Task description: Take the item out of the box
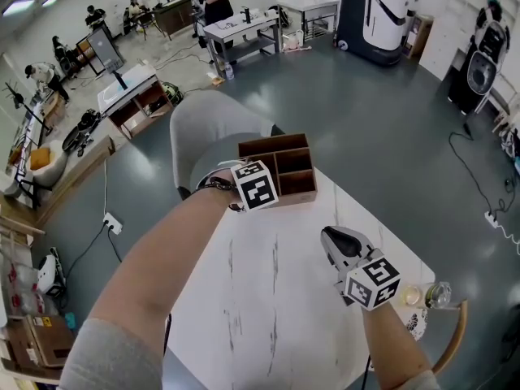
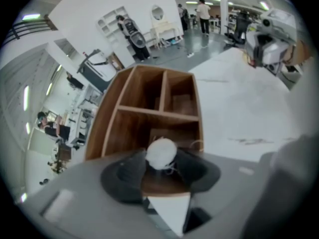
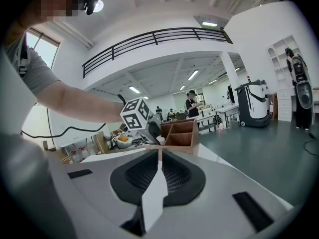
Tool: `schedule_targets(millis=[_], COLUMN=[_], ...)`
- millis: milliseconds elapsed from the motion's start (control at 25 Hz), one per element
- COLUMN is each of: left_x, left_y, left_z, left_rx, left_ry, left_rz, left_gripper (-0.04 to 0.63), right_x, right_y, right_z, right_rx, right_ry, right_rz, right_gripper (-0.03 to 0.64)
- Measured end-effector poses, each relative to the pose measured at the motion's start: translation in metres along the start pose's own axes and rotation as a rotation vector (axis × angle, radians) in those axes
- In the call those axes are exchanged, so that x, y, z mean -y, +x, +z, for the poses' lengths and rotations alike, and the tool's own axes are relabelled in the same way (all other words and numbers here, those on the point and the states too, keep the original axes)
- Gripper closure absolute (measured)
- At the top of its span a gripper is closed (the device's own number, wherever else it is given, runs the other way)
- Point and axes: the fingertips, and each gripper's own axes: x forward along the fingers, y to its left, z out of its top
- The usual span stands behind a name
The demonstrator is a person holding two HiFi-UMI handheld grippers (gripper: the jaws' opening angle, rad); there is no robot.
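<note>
You are at the gripping stage, and the lift out has not happened. Your left gripper [image 2: 161, 159] reaches into the wooden box [image 2: 105, 123] from its 6 o'clock edge in the left gripper view. Its two dark pads sit against either side of the white item [image 2: 161, 151], so I read it as clamped on it (the contact looks snug on both sides, though the picture is soft there). The item is at the near compartment, about level with the near wall, and I cannot tell whether it has left the floor of the box. What remains is to raise it clear of the walls and bring it away over the table [image 1: 268, 299].

Your right gripper [image 3: 159, 153] hovers well apart from the box, towards 4 o'clock on the table in the head view, with its jaws together on nothing.

The item is small, rounded and pale, with a few thin strands trailing under it. It looks light and probably soft.
</note>
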Motion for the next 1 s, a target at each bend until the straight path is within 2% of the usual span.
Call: schedule_targets(millis=[440, 720, 1000], left_x=[0.002, 0.003, -0.011], left_y=[0.005, 0.003, -0.022], left_z=[0.000, 0.002, 0.010], left_rx=[-0.007, 0.029, 0.104], left_ry=[0.052, 0.072, 0.017], left_rz=[0.029, 0.061, 0.122], left_gripper=[0.425, 0.449, 0.453], right_x=[-0.004, -0.006, -0.009], right_y=[0.002, -0.004, -0.013], right_z=[-0.007, -0.006, 0.001], right_rx=[-0.006, -0.010, -0.014], right_ry=[0.004, 0.003, -0.012], right_rz=[0.000, -0.011, -0.028], right_gripper=[0.606, 0.606, 0.606])
